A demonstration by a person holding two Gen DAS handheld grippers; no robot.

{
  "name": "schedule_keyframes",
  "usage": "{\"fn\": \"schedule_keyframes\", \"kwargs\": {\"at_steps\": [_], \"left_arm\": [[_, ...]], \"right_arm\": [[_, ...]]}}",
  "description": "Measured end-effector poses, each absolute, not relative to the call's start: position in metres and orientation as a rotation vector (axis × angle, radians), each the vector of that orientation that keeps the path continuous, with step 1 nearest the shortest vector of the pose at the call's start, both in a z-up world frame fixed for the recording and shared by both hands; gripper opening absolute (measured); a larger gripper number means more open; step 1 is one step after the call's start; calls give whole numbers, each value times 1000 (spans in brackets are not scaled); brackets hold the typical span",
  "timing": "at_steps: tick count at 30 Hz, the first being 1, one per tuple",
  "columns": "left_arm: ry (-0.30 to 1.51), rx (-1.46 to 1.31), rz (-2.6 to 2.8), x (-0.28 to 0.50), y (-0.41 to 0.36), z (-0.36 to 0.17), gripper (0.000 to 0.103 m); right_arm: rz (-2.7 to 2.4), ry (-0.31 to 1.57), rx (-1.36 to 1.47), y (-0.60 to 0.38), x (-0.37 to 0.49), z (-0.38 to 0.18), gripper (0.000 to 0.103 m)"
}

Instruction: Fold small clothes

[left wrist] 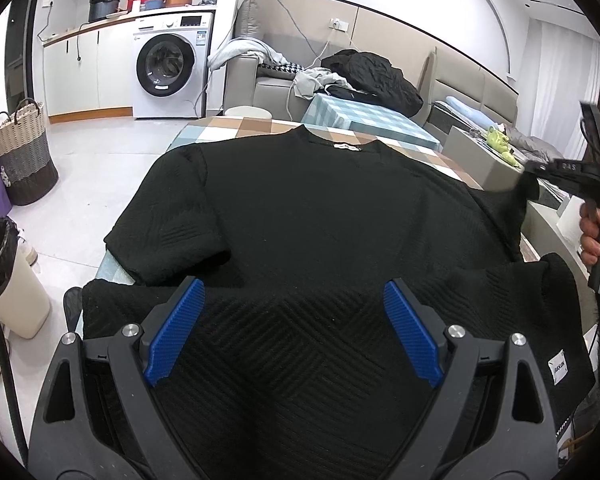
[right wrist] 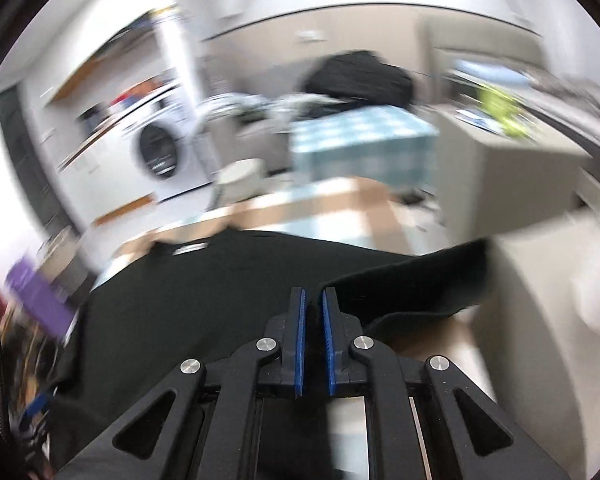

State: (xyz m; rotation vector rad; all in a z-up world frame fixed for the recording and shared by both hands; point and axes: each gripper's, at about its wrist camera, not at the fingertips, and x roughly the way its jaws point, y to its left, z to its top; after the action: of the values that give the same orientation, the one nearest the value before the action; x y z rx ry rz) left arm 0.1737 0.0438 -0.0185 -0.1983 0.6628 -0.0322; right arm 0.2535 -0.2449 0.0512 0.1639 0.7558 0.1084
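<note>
A black textured T-shirt [left wrist: 320, 208] lies spread on a table with a checked cloth [left wrist: 236, 128], its collar at the far side. Its lower part, with a white label [left wrist: 558, 368], reaches the near edge. My left gripper [left wrist: 294, 286] hovers open over the lower part, with nothing pinched between its blue pads. At the right edge, a hand [left wrist: 592, 236] holds my right gripper [left wrist: 536, 174], which has the shirt's right sleeve [left wrist: 500, 216] lifted off the table. The blurred right wrist view shows the right gripper [right wrist: 314, 292] shut on that sleeve [right wrist: 420, 280].
On the floor to the left are a woven basket [left wrist: 22, 152] and a bin with a black liner [left wrist: 8, 276]. A washing machine [left wrist: 168, 68] stands at the back. Behind the table are a second checked table [left wrist: 360, 116] and a sofa with piled clothes [left wrist: 372, 76].
</note>
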Motion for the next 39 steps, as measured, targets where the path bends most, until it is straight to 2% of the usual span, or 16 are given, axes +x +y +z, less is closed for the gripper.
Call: {"fn": "schedule_keyframes", "kwargs": {"at_steps": [6,7,10,11,17,23,26,27,29,35,37,39], "left_arm": [[664,-213,-15,171,51,-20,90],[665,-216,-14,171,52,-20,90],[665,-228,-7,171,57,-21,90],[666,-230,-7,171,59,-22,90],[679,-242,-3,172,63,-26,90],[681,-240,-1,174,65,-27,90],[686,-235,4,176,62,-28,90],[687,-236,6,176,62,-28,90],[686,-239,7,176,64,-29,90],[681,-257,29,178,68,-30,90],[684,-257,31,180,69,-30,90],[687,-256,35,182,69,-31,90]], "right_arm": [[368,906,57,-168,261,23,8],[377,922,46,-165,259,18,13],[327,980,47,-172,248,5,37],[295,991,67,-178,245,2,40],[154,1072,120,-198,261,-23,44],[148,1085,-91,-147,285,-46,47],[76,1059,-200,-136,296,-61,46],[63,1057,-204,-137,299,-64,42],[88,1054,-145,-145,301,-65,7],[349,899,96,-179,253,-5,6],[398,940,76,-176,244,-3,7],[376,974,20,-167,243,-13,12]]}}
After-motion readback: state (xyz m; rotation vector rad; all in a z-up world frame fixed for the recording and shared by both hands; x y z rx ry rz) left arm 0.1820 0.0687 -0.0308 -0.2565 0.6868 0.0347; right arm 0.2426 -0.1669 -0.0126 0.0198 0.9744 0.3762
